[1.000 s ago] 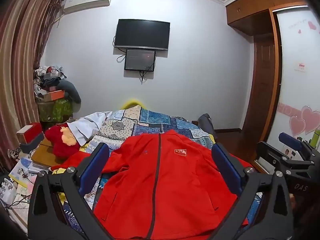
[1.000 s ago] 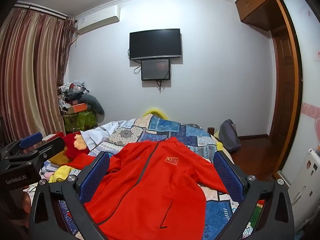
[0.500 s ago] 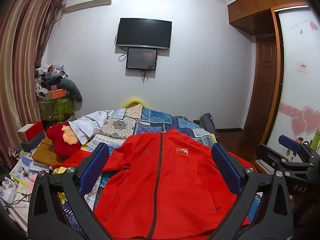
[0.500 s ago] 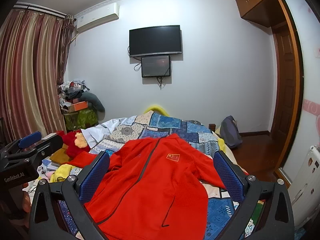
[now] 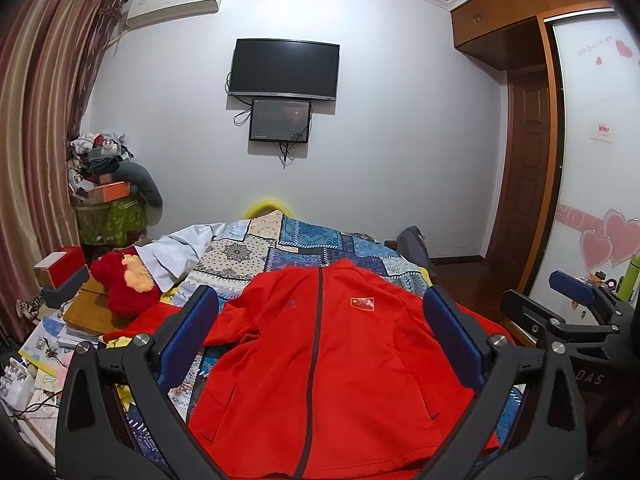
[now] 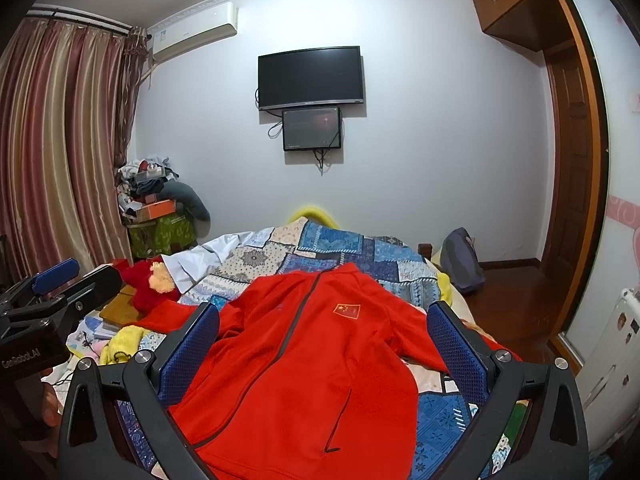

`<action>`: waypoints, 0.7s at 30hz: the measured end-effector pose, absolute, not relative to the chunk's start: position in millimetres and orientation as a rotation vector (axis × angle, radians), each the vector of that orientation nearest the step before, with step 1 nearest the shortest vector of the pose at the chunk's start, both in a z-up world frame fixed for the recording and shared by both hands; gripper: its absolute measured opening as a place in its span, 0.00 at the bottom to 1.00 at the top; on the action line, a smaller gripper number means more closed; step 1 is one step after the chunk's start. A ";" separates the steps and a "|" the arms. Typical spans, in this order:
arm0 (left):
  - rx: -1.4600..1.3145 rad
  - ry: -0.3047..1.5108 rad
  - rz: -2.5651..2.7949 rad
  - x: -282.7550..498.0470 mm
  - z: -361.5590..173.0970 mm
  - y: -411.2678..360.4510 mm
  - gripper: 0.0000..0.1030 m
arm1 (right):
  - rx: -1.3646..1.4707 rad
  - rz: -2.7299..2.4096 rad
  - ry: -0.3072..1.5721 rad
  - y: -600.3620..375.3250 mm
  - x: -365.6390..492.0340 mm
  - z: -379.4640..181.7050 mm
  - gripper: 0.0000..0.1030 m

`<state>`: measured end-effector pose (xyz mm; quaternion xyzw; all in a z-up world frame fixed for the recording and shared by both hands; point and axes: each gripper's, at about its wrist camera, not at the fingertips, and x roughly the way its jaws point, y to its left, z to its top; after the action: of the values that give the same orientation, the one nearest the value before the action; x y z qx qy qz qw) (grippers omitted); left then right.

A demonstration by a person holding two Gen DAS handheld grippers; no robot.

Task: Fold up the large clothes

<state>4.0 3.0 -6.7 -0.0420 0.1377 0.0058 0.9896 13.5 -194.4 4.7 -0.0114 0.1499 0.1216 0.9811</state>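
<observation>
A red zip-up jacket [image 5: 320,364] [image 6: 304,364] with a small flag patch lies spread face up on a patchwork quilt [image 5: 288,248] [image 6: 340,248], collar toward the far wall. My left gripper [image 5: 320,332] hovers above its near half, jaws wide apart and empty. My right gripper [image 6: 324,336] hangs likewise open over the jacket, nothing between its blue pads [image 6: 456,344]. Each gripper shows in the other's view: the right gripper [image 5: 572,316] at the right edge, the left gripper [image 6: 56,292] at the left edge. The jacket's left sleeve [image 5: 132,324] trails toward the bedside clutter.
A red plush toy [image 5: 124,284] and a white garment [image 5: 176,252] lie at the quilt's left. Books and boxes [image 5: 60,320] crowd the left bedside. A grey bag [image 6: 460,260] sits on the floor at the right. A wardrobe [image 5: 592,184] stands at the right.
Both views have shifted slightly, with the jacket sitting a little lower and the wall higher in frame. The jacket lies as before and both grippers stay open.
</observation>
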 end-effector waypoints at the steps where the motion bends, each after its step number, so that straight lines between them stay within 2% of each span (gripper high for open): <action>1: -0.083 0.276 0.012 4.1 -6.6 2.8 1.00 | -0.023 0.245 0.301 -193.8 13.0 4.6 1.00; 21: -0.070 0.267 0.015 0.7 -6.4 -0.2 1.00 | -0.021 0.246 0.303 -196.0 15.7 5.7 1.00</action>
<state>0.7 -0.2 -6.4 -0.0350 0.1330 0.0077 0.9905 15.7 -196.0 5.7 -0.0104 0.1504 0.1222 0.9810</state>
